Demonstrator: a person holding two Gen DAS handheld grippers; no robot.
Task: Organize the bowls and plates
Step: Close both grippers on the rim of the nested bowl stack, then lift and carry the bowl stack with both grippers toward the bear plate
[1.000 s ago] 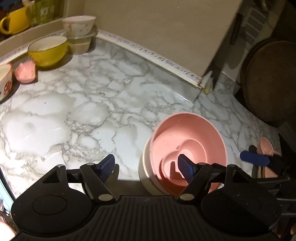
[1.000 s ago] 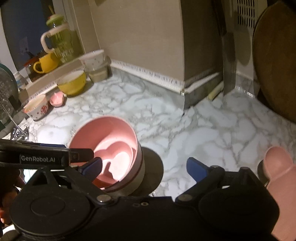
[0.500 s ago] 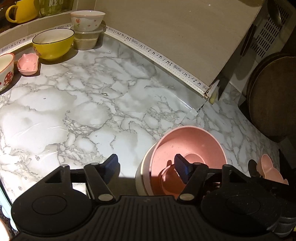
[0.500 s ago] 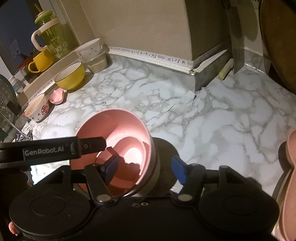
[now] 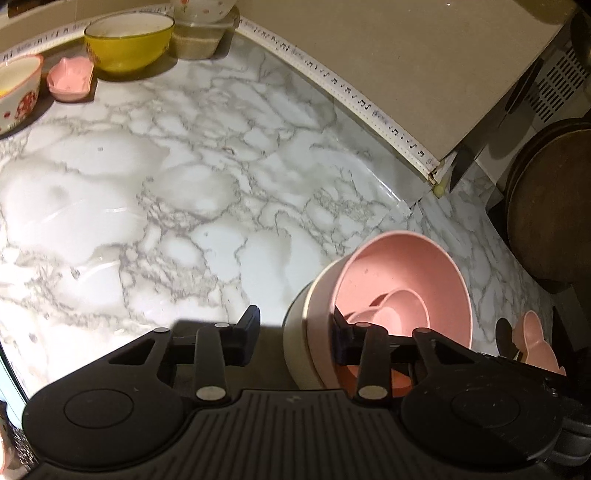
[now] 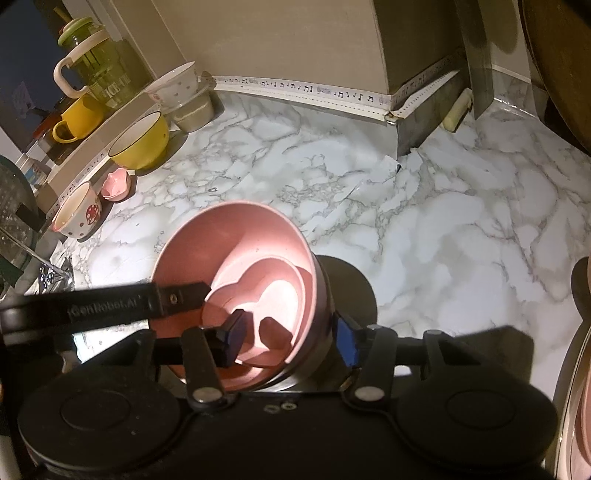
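A pink bowl (image 5: 402, 273) nests in a cream bowl (image 5: 299, 332) on the marble counter and holds a small heart-shaped pink dish (image 5: 391, 306). My left gripper (image 5: 295, 332) straddles the stack's near-left rim, right finger inside, jaws partly closed but apart from the wall. My right gripper (image 6: 291, 343) straddles the stack's right rim (image 6: 317, 280), left finger inside the pink bowl (image 6: 236, 251), right finger outside, nearly closed on the wall. The heart dish (image 6: 266, 295) lies under the fingers.
Along the back left stand a yellow bowl (image 5: 129, 44), a small pink dish (image 5: 70, 79), a mushroom-print bowl (image 5: 16, 88) and a white bowl on a container (image 5: 199, 26). A brown round board (image 5: 550, 199) leans at right. Another pink dish (image 5: 535, 343) lies at right.
Both grippers moved in onto the bowl stack. The right gripper narrowed around the right rim, and the left gripper narrowed around the left rim.
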